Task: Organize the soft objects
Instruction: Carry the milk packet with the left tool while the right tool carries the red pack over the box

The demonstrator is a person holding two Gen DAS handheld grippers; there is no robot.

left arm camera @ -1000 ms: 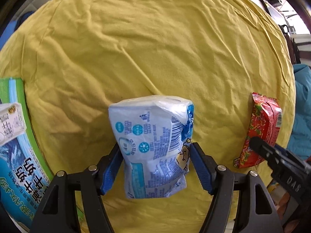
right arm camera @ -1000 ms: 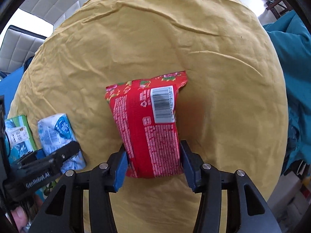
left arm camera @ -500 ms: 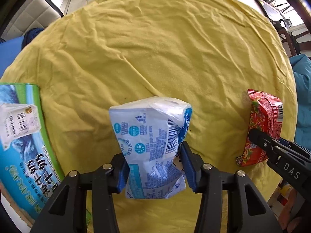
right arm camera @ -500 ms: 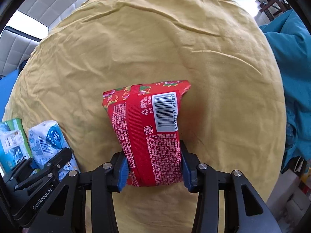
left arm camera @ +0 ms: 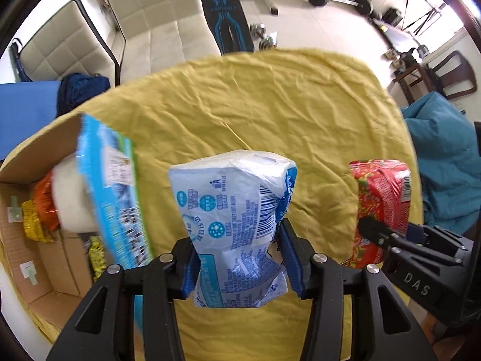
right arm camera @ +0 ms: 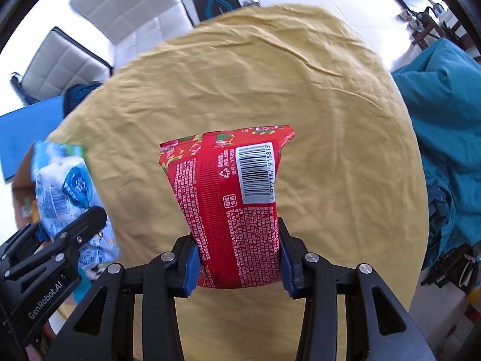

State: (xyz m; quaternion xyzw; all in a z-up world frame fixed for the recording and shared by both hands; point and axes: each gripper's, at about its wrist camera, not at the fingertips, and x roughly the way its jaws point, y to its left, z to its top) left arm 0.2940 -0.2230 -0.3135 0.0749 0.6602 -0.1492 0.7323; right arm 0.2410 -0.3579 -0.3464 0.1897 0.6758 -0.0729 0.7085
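Left of the yellow cloth [left arm camera: 300,114], the cardboard box [left arm camera: 36,162] sits open. Over the cloth, your left gripper [left arm camera: 239,263] pinches the blue-and-white tissue pack [left arm camera: 231,210]; beside it, your right gripper [right arm camera: 237,261] clamps the red tissue pack [right arm camera: 228,198], both raised.

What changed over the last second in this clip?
Both tongs rose from the yellow cloth, lifting the blue-white pack and red pack; the left tongs closed on its pack. The cardboard box came into view. The right tongs stayed clamped.
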